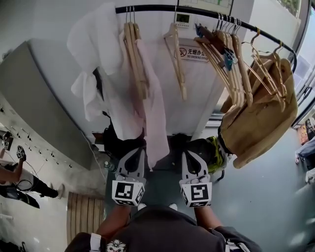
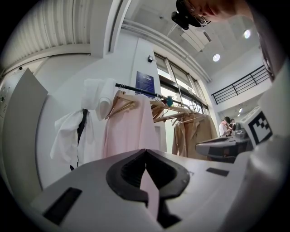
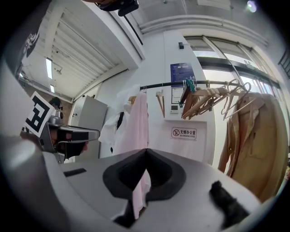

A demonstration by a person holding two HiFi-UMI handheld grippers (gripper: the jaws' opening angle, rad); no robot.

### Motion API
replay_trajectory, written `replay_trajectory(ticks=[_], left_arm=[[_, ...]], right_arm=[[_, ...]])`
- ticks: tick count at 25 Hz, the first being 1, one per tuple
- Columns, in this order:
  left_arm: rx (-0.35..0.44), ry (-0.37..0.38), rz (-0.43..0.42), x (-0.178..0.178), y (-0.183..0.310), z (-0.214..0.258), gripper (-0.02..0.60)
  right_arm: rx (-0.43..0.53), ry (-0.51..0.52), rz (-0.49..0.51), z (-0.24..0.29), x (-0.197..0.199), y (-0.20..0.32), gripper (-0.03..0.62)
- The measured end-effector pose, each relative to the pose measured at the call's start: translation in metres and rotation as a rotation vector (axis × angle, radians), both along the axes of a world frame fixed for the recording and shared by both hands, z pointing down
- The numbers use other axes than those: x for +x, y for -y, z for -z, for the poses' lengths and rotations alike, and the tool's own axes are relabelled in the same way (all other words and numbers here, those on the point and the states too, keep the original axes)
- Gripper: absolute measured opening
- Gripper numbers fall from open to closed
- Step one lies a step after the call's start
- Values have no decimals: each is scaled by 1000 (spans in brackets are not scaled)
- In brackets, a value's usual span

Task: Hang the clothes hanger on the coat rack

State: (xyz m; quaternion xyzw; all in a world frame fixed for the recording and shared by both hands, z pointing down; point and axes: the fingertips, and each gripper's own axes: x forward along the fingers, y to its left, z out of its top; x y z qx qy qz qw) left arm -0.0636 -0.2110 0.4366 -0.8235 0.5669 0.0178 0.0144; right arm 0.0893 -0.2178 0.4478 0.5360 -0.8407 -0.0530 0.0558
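A black rail (image 1: 197,11) of the coat rack runs across the top. On it hangs a wooden hanger (image 1: 134,54) with a pink garment (image 1: 155,113), and beside it an empty wooden hanger (image 1: 177,59). Both grippers are held low and level in front of the rack, well below the rail. My left gripper (image 1: 139,152) is shut with nothing in it; its tips (image 2: 145,150) meet in front of the pink garment (image 2: 129,131). My right gripper (image 1: 188,155) is also shut and empty, its tips (image 3: 146,149) meeting before the pink garment (image 3: 138,122).
A white garment (image 1: 96,59) hangs at the rail's left end. Several wooden hangers (image 1: 229,59) and a tan coat (image 1: 261,118) fill the right part. A grey cabinet (image 1: 34,108) stands at left, with a person's arm (image 1: 10,172) beside it. Dark bags (image 1: 118,142) lie under the rack.
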Motion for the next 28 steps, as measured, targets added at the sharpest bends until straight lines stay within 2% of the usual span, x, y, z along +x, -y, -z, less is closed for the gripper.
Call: replay_trajectory(ticks=[6,14,28], left_arm=[[4,5,7,0,0,0,9],[6,22,-26,15,-2,-3,9],[-10,29,-41,16,-5,-6,9]], right_arm=[[-2,-14,-11,-1,1,3,14],[32,-14,4,9,-5,7,14],[1,-22,40,4,-19,4,14]])
